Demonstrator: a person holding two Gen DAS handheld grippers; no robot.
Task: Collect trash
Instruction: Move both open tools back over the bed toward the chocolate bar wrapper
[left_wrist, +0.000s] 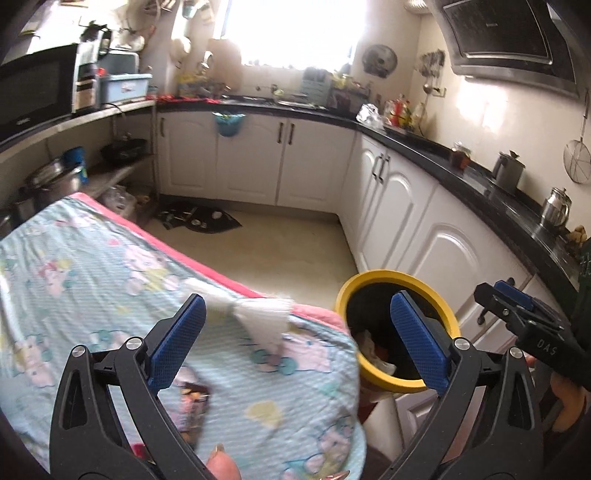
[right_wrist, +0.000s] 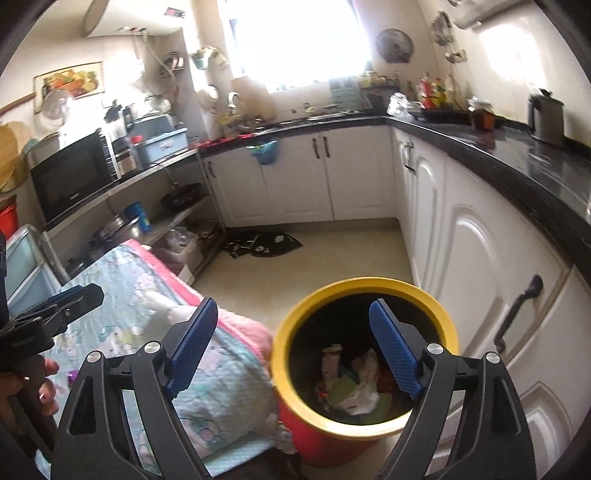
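A red bin with a yellow rim (right_wrist: 295, 321) stands on the floor beside a table under a light blue cartoon-print cloth (left_wrist: 92, 280). It holds crumpled wrappers and paper (right_wrist: 354, 387). The bin also shows in the left wrist view (left_wrist: 369, 369). A white crumpled tissue (left_wrist: 258, 314) lies on the cloth near its pink edge; it also shows in the right wrist view (right_wrist: 166, 310). My left gripper (left_wrist: 295, 336) is open and empty above the table corner, the tissue between its fingers in view. My right gripper (right_wrist: 291, 347) is open and empty over the bin's mouth.
A dark wrapper (left_wrist: 192, 402) lies on the cloth near the left gripper. White cabinets (right_wrist: 480, 258) under a black counter (right_wrist: 517, 158) run along the right and back. A shelf with a microwave (right_wrist: 70, 177) and pots stands left. A dark mat (right_wrist: 266, 243) lies on the floor.
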